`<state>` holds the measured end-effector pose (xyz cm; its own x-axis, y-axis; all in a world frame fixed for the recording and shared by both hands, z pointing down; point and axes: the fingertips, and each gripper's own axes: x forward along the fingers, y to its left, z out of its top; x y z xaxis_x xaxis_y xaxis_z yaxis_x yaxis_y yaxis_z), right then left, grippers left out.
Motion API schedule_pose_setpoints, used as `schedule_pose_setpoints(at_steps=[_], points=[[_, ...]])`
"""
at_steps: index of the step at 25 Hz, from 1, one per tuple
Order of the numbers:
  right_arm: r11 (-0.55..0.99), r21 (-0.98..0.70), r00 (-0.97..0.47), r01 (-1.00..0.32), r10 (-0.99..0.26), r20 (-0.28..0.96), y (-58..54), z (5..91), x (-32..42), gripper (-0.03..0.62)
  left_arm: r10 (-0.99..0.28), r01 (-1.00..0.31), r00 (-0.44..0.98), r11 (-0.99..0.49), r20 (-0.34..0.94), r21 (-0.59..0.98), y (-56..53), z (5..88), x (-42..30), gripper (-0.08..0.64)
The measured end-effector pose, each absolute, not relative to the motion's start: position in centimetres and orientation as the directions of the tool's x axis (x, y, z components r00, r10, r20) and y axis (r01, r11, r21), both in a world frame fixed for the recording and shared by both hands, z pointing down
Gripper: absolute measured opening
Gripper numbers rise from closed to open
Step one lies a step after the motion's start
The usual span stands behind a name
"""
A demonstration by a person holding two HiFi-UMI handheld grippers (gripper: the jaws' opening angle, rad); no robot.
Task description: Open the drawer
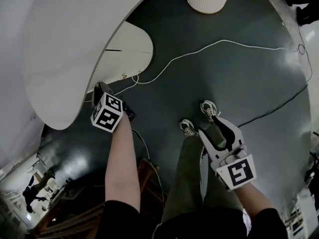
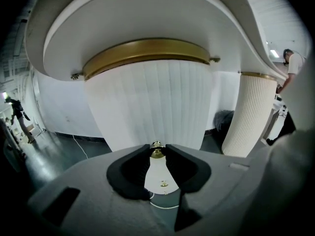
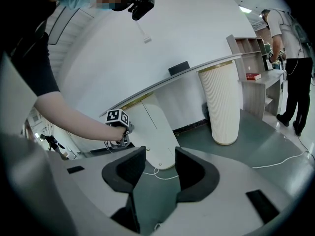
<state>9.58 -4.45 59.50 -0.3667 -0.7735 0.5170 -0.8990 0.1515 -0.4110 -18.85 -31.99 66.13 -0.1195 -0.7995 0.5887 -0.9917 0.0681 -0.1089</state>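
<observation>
The left gripper (image 1: 101, 88) is held out at the end of a bare forearm, under the edge of the white curved desktop (image 1: 65, 44). In the left gripper view its dark jaws have closed to a narrow gap and pinch a small brass knob (image 2: 157, 151) right at their tips. The knob belongs to the white drawer unit (image 1: 125, 59) that stands under the desktop, directly ahead of this gripper and touching it only at the knob. Below the gripped knob, between the jaws, a strip of the unit's white face (image 2: 156, 173) shows with a second brass fitting (image 2: 164, 183) lower down. Above the tips rises a fluted white front under a brass band (image 2: 147, 53).

A white cable (image 1: 209, 46) runs across the dark floor (image 1: 249, 78) from the foot of the drawer unit, past the person's two shoes (image 1: 188, 128).

The right gripper (image 1: 219, 128) hangs low beside the person's leg, well apart from the drawer unit, which lies ahead of it and to its left. Its jaws stand wide apart with nothing between them but floor and a loop of cable. A fluted white column (image 3: 220, 102) stands farther ahead and to its right.
</observation>
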Motion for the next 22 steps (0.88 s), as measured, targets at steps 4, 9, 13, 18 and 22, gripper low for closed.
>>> schedule_pose_setpoints(at_steps=[4, 9, 13, 18, 22], points=[[0.154, -0.411, -0.363, -0.899, -0.785, 0.501, -4.8, 59.4, 9.6, 0.176, -0.808, -0.991, -0.127, 0.085, 0.576, -0.099, -30.1, 66.7, -18.5, 0.109], [0.174, -0.402, -0.375, -0.899, -0.78, 0.501, -4.3, 59.2, 9.8, 0.176, -0.805, -0.994, -0.102, 0.058, 0.584, -0.093, -27.2, 66.9, -18.3, 0.109], [0.175, -0.389, -0.363, -0.905, -0.796, 0.485, -5.5, 57.9, 10.1, 0.176, -0.801, -0.997, -0.077, 0.042, 0.594, -0.072, -24.6, 66.9, -17.9, 0.109], [0.262, -0.38, -0.425, -0.887, -0.786, 0.449, -6.7, 56.3, 8.3, 0.176, -0.795, -0.999, -0.039, 0.021, 0.605, -0.037, -21.0, 67.1, -17.5, 0.109], [0.316, -0.373, -0.468, -0.872, -0.763, 0.446, -7.3, 55.5, 6.8, 0.176, -0.799, -0.999, -0.011, -0.016, 0.602, -0.04, -18.5, 67.3, -17.1, 0.109]])
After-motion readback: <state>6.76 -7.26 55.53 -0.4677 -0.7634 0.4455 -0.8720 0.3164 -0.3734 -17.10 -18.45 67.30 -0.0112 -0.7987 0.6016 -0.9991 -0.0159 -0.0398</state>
